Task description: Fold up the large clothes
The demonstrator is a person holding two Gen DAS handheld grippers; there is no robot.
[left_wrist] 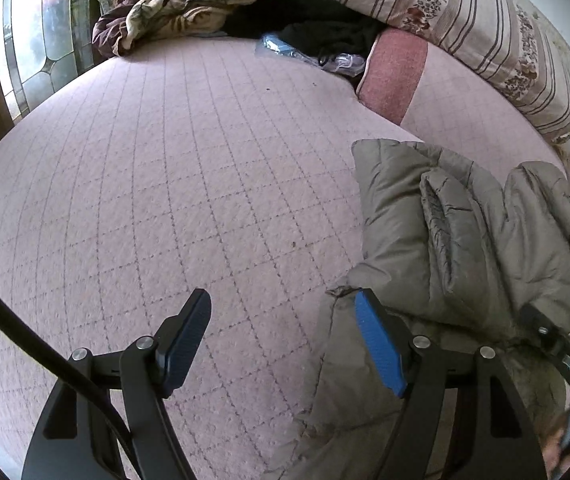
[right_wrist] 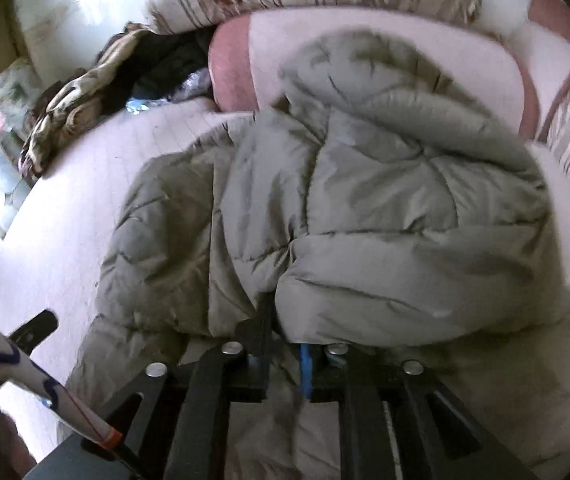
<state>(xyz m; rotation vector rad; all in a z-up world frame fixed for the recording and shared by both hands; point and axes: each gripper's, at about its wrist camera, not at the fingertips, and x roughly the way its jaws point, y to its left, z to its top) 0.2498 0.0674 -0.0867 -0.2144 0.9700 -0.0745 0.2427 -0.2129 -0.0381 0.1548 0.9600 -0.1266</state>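
Here: one grey puffer jacket [right_wrist: 365, 200] on bed [left_wrist: 165, 180]. Left gripper [left_wrist: 285, 344] gaping, empty, just beside jacket edge. Right gripper [right_wrist: 285, 344] seemingly pinching jacket fold.

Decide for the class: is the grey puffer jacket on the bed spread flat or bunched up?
Bunched up. The puffer jacket lies heaped in thick overlapping folds on the pink bedcover, and the right gripper is shut on a fold.

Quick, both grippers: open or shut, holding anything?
Left gripper: open, holding nothing, beside the jacket on the bed.
Right gripper: shut on the jacket, fabric pinched between its fingers.
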